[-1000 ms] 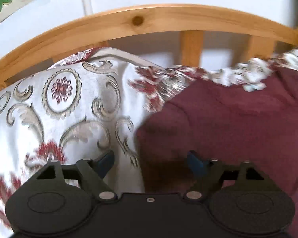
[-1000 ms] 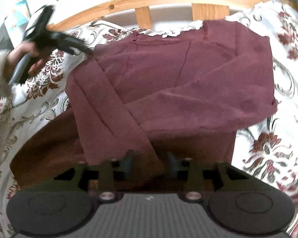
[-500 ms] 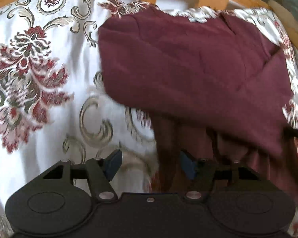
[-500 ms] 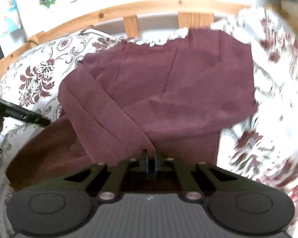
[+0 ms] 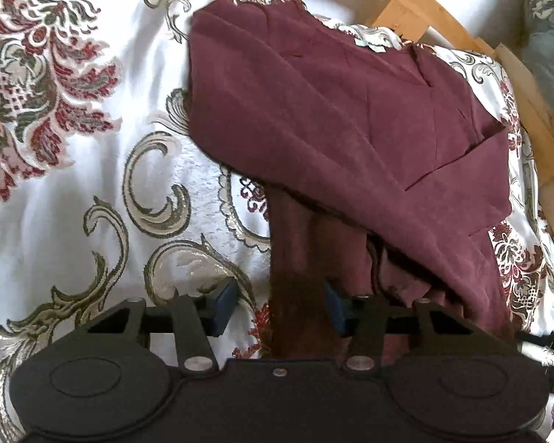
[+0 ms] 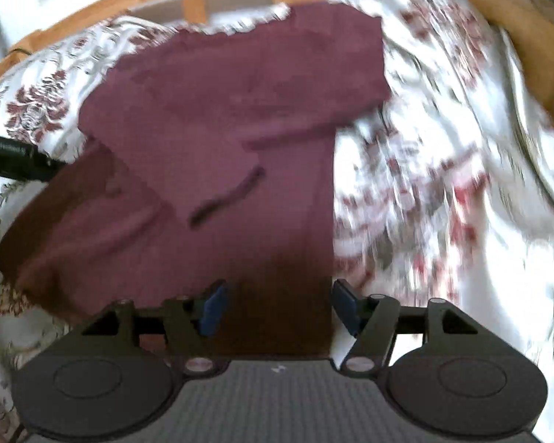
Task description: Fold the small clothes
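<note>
Maroon garment (image 5: 332,118) lies on floral bedspread (image 5: 74,140), sleeves crossed over chest, near wooden bed rail (image 5: 417,3). My left tongs (image 5: 280,310) spread apart, straddling garment's lower left edge, empty. My right tongs (image 6: 277,308) also apart over hem (image 6: 284,317), gripping nothing. Both placed at bottom corners, likely so I can lift hem toward collar. Right view blurred.
</note>
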### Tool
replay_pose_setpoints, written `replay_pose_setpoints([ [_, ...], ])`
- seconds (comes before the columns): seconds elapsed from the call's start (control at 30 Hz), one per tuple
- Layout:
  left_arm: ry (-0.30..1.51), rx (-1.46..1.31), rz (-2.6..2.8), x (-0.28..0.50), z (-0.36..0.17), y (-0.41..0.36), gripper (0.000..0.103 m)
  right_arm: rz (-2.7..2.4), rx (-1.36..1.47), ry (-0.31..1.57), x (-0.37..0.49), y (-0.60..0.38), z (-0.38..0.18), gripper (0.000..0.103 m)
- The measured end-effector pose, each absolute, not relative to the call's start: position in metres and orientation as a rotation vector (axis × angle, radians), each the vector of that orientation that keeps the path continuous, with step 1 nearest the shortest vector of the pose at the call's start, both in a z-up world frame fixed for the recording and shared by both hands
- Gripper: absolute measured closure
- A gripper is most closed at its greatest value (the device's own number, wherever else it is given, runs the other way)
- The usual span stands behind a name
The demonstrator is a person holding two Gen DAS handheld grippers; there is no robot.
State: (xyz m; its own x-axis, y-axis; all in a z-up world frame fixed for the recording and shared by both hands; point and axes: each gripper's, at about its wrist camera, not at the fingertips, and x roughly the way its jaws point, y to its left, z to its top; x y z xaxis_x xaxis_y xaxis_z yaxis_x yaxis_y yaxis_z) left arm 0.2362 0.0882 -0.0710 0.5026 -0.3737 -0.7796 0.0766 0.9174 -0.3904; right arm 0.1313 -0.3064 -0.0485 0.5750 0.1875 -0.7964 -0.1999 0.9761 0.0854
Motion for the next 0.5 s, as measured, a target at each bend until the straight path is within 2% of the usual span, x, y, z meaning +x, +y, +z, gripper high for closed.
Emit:
replay_pose_setpoints([
  [0.1,1.019,-0.242,-0.259,0.238,-0.071,0.079,0.066,0.214,0.009,0.964,0.125,-0.307,-0.058,0.039],
  [0.13,1.015,-0.186,-0.241,0.236,-0.070,0.073,0.075,0.209,-0.019,0.962,0.123,-0.303,-0.057,0.059],
  [0.17,1.009,-0.143,-0.229,0.235,-0.069,0.070,0.079,0.217,-0.039,0.962,0.122,-0.301,-0.055,0.097],
  [0.37,0.995,-0.066,-0.213,0.229,-0.068,0.064,0.079,0.186,-0.134,0.892,0.107,-0.311,-0.019,0.096],
  [0.5,0.996,-0.045,-0.205,0.230,-0.070,0.061,0.079,0.141,-0.116,0.891,0.104,-0.331,-0.021,0.096],
])
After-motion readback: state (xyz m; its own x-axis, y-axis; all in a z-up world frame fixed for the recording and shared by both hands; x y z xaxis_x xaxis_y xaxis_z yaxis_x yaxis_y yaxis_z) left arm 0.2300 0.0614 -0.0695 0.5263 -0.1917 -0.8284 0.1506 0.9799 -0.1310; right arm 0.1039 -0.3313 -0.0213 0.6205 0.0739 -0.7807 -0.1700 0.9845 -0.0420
